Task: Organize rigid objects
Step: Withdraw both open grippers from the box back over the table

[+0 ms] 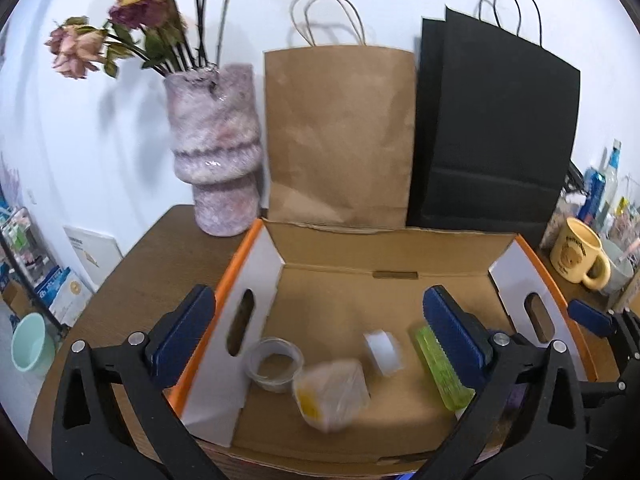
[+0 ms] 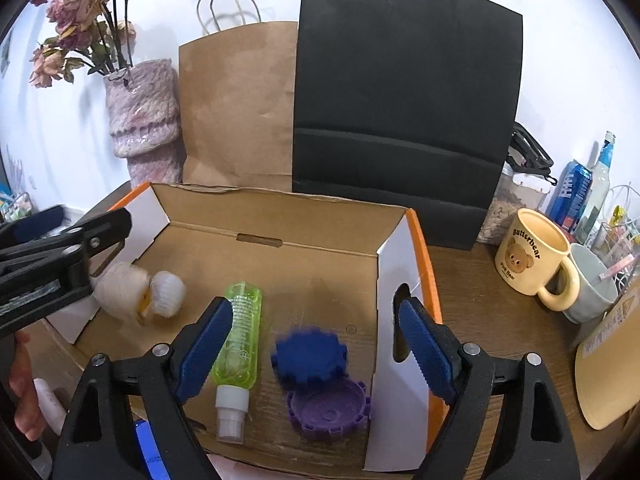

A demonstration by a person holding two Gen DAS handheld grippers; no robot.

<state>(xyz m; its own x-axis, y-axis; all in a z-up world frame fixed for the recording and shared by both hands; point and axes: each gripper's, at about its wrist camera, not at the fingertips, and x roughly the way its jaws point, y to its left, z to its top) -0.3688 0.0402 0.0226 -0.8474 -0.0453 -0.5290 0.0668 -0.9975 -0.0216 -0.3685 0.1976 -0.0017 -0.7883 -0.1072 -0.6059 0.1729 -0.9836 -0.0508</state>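
i see both my left gripper (image 1: 320, 336) and right gripper (image 2: 316, 346) gaping, empty, over the orange-edged cardboard box (image 2: 280, 216); brown paper bag (image 2: 240, 108) behind.

**Blur and cut-offs around the cardboard box**

Inside the cardboard box (image 1: 384, 276), a pale object (image 1: 330, 394) with a yellow patch was too smeared to identify. At the box's right wall, the dark blue piece (image 2: 310, 354) was blurred. The green bottle (image 1: 440, 368) lay partly behind a finger.
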